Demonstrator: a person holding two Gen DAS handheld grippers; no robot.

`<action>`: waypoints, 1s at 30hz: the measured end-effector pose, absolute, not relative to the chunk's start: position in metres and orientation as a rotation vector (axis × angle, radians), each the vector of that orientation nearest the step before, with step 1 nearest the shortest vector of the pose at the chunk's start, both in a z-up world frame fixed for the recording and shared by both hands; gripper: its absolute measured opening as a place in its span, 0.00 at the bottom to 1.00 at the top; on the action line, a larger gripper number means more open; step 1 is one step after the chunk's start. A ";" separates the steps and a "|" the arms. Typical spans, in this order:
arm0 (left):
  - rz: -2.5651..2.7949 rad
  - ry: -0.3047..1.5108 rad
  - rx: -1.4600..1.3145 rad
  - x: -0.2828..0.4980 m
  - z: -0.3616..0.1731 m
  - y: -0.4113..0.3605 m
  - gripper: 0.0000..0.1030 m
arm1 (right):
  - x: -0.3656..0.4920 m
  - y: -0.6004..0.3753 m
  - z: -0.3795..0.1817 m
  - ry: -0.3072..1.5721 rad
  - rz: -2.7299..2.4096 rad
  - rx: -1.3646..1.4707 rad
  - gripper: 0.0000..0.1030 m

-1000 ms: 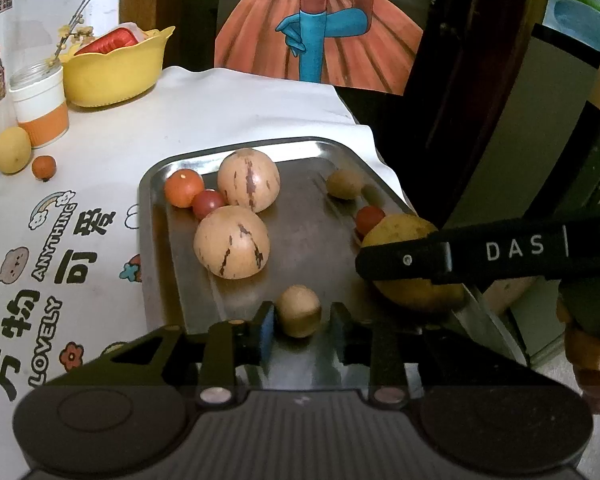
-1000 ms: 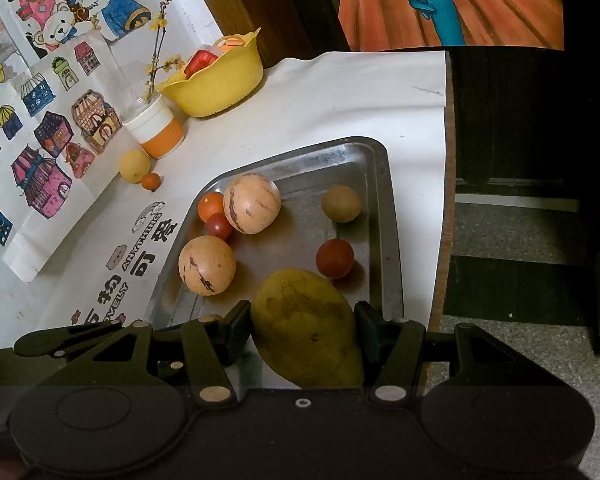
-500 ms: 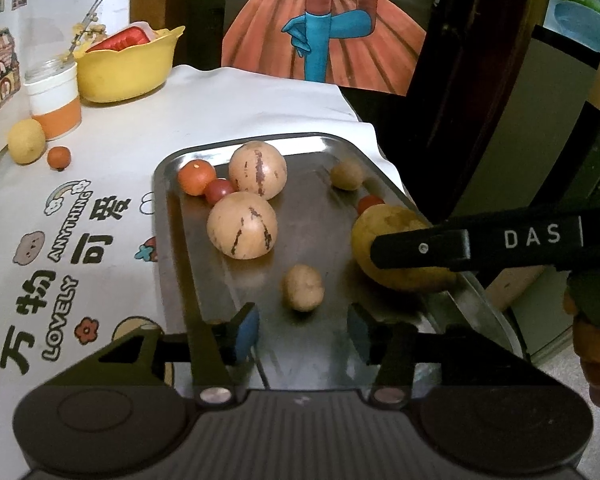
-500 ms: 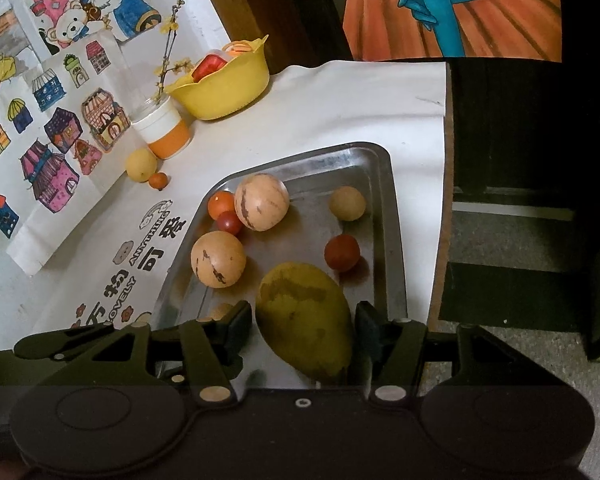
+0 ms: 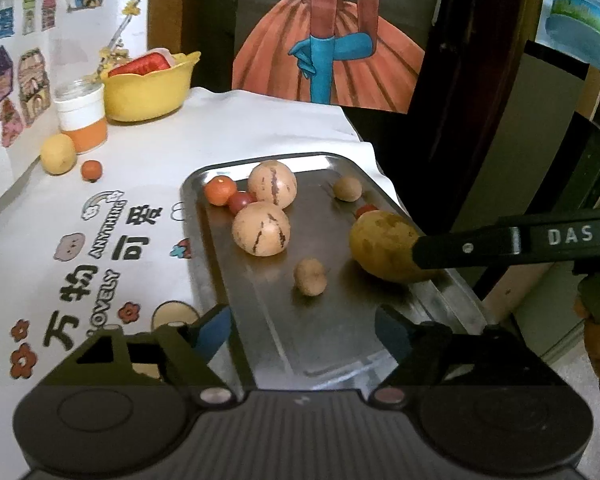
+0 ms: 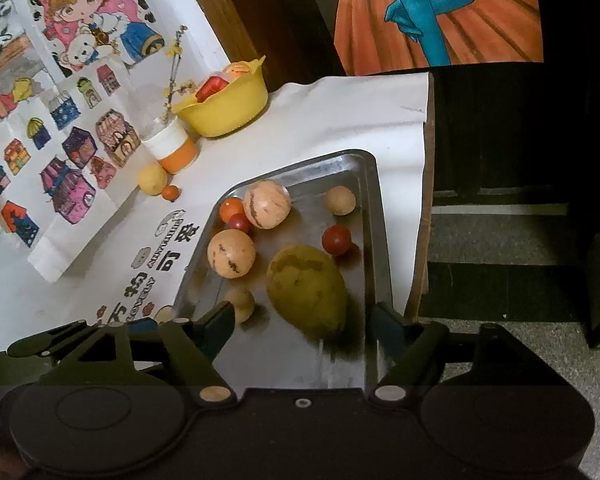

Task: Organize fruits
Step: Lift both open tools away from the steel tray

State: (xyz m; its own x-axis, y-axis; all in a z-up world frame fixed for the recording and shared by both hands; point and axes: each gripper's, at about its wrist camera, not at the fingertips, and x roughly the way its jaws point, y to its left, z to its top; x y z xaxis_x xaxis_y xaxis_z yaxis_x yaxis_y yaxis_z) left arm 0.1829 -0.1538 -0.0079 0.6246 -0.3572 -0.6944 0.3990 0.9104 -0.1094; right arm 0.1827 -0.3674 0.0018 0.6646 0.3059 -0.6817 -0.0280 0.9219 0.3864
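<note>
Looking along the left wrist view: left gripper (image 5: 302,322) has its fingers spread wide and empty above the near end of the metal tray (image 5: 196,216); small brown fruit (image 5: 309,276) lies free just ahead; mango (image 5: 384,246) rests on the tray by the right rim
Right wrist view: right gripper (image 6: 302,324) also parted, holding nothing; the mango (image 6: 308,286) sits on the tray floor between and just beyond the tips, touching neither
Loose fruit: yellow fruit (image 6: 152,179) and small orange fruit (image 6: 170,193) lie on the tabletop (image 6: 332,120) beside the cup (image 6: 171,148)
Step, as I judge it: clear both grippers straight back without nudging round fruit; then approach the loose pair low, closing gently
</note>
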 end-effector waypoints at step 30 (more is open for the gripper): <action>-0.270 0.760 -0.012 0.111 0.018 -0.061 0.99 | 0.087 -0.319 0.016 0.900 0.224 0.303 0.99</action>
State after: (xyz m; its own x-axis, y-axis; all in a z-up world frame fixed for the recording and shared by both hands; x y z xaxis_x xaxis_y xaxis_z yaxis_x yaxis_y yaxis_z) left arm 0.1113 -0.0615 0.0181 0.6916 -0.2461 -0.6790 0.2377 0.9653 -0.1077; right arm 0.0874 -0.3191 0.0158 0.6028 0.3162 -0.7325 -0.0646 0.9344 0.3502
